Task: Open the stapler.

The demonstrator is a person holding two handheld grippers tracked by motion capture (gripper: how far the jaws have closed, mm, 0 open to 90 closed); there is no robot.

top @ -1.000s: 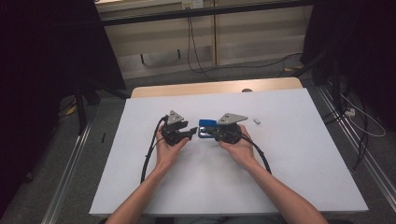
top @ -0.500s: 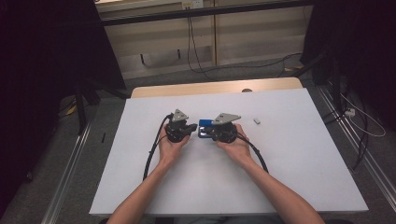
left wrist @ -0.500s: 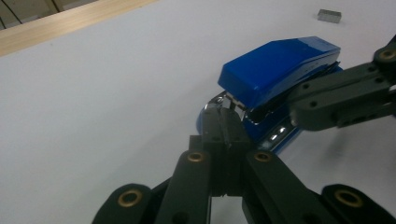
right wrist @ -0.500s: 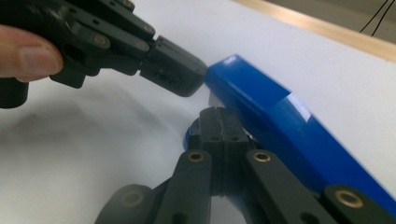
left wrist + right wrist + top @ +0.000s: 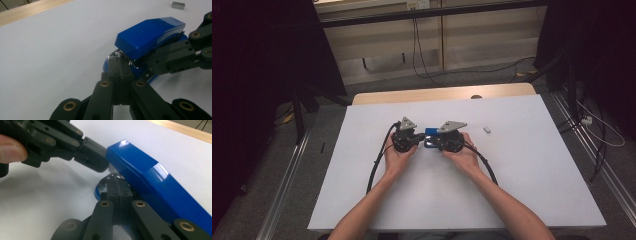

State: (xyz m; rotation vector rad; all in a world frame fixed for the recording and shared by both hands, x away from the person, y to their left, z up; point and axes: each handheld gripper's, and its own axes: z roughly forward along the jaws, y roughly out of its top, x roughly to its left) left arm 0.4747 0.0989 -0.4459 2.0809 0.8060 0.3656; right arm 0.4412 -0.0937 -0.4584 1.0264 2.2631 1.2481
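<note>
White worktop (image 5: 522, 170), dim room behind. Your left tool (image 5: 416, 139) points right, jaws pressed together at the front of the blue stapler (image 5: 430, 133); your right tool (image 5: 435, 142) points left, jaws clamped low on it. Glossy blue, lid raised, the stapler sits mid-worktop between both. Its base is mostly hidden.

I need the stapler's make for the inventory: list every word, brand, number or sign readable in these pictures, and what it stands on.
None can be read. The blue stapler shows plain blue faces with no brand or number. The small grey block on the white table is too small to show any marking. The left gripper and right gripper bear no lettering.
</note>
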